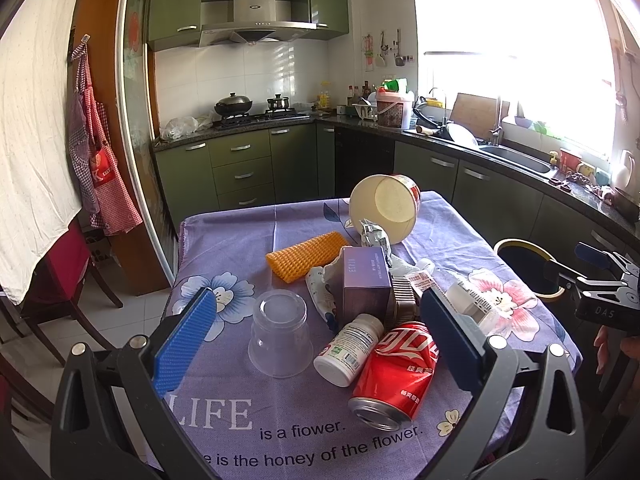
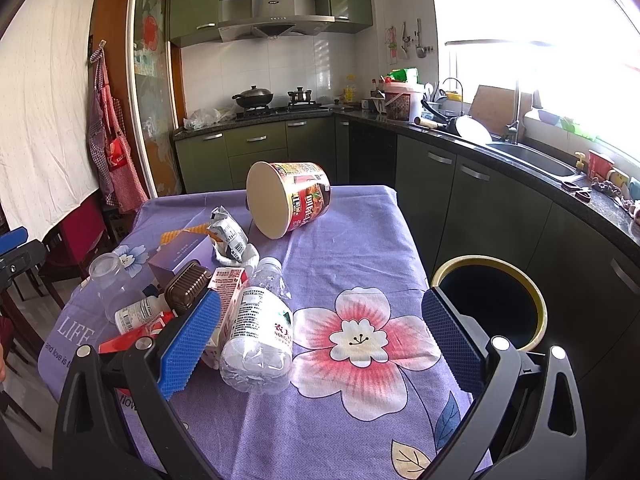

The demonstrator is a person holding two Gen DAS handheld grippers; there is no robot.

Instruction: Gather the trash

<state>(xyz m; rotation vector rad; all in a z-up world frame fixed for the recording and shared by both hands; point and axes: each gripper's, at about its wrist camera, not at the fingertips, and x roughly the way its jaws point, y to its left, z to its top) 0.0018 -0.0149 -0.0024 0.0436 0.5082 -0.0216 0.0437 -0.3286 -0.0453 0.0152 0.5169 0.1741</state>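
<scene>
Trash lies piled on a purple flowered tablecloth (image 1: 240,240). A crushed red cola can (image 1: 394,376), a white pill bottle (image 1: 348,350) and an upturned clear plastic cup (image 1: 280,336) sit between the fingers of my open left gripper (image 1: 316,336). Behind them are a purple box (image 1: 366,284), an orange mesh sleeve (image 1: 306,255) and a tipped noodle cup (image 1: 386,206). My right gripper (image 2: 320,338) is open over the cloth, with a crumpled clear water bottle (image 2: 258,330) just inside its left finger. The noodle cup (image 2: 288,202) lies on its side further back. A black bin (image 2: 490,304) stands beside the table's right edge.
Green kitchen cabinets and a dark counter with a sink (image 2: 532,158) run along the right. A stove with pots (image 1: 252,110) is at the back. A chair with a red cushion (image 1: 68,264) stands left of the table. The right gripper's body (image 1: 604,292) shows at the left view's right edge.
</scene>
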